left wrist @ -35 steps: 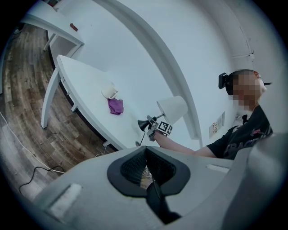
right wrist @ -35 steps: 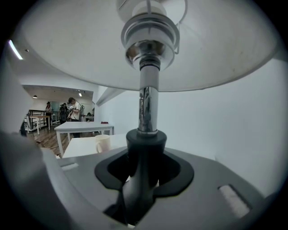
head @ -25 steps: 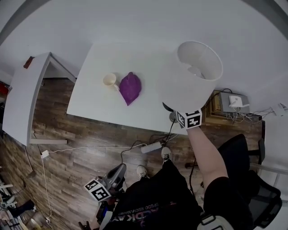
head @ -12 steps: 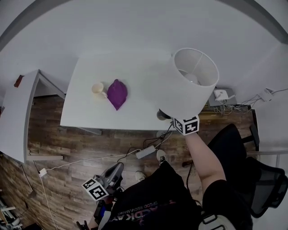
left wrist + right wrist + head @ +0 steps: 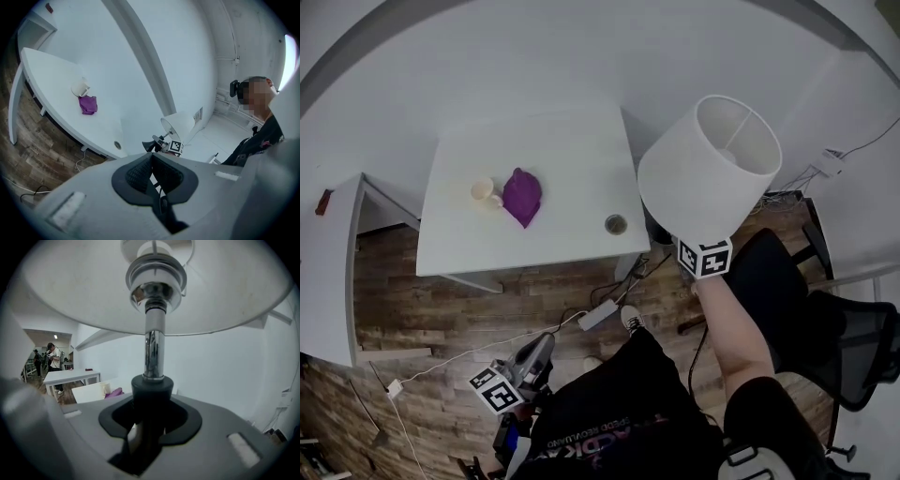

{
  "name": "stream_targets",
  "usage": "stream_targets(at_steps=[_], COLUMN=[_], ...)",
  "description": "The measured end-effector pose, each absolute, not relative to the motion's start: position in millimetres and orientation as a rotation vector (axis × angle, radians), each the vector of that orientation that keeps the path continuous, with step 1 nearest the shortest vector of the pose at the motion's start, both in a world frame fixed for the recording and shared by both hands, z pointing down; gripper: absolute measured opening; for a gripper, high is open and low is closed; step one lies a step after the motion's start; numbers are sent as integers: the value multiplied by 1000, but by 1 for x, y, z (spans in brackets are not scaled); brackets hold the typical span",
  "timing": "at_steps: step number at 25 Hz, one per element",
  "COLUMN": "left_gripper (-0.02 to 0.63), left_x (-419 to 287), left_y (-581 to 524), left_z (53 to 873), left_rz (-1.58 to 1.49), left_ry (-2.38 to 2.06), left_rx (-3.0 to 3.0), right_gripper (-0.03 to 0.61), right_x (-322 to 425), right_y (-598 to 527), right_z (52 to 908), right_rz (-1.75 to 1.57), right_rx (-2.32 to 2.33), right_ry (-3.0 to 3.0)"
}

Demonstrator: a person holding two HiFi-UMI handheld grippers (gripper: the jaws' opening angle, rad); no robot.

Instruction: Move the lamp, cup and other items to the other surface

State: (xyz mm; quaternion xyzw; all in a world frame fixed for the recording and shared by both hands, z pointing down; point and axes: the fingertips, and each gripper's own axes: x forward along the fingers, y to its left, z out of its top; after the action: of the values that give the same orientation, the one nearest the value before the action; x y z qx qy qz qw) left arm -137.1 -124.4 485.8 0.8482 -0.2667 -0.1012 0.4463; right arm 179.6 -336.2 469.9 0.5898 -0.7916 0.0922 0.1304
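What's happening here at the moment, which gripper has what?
A person is carrying the white-shaded lamp with the chrome stem. The right gripper is shut on the lamp's dark lower stem and holds it upright in the air, out past the right edge of the white table. The left gripper is shut and empty, low by the person's side. The cream cup and purple cloth lie on the table, with a small round grey fitting near its front corner.
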Motion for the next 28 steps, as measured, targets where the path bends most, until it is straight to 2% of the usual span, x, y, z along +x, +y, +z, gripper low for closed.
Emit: stream_targets(at_steps=[19, 28], left_gripper=[-2, -2], left_x=[-69, -5], left_y=[-78, -66], left_z=[485, 483], left_rz=[-135, -84], left_ry=[-320, -226], left_rx=[2158, 2168], right_gripper=[130, 130], right_x=[319, 403], right_y=[-183, -137], right_z=[446, 431], right_rz=[283, 266], right_rx=[2119, 2236], right_ry=[-1976, -1875])
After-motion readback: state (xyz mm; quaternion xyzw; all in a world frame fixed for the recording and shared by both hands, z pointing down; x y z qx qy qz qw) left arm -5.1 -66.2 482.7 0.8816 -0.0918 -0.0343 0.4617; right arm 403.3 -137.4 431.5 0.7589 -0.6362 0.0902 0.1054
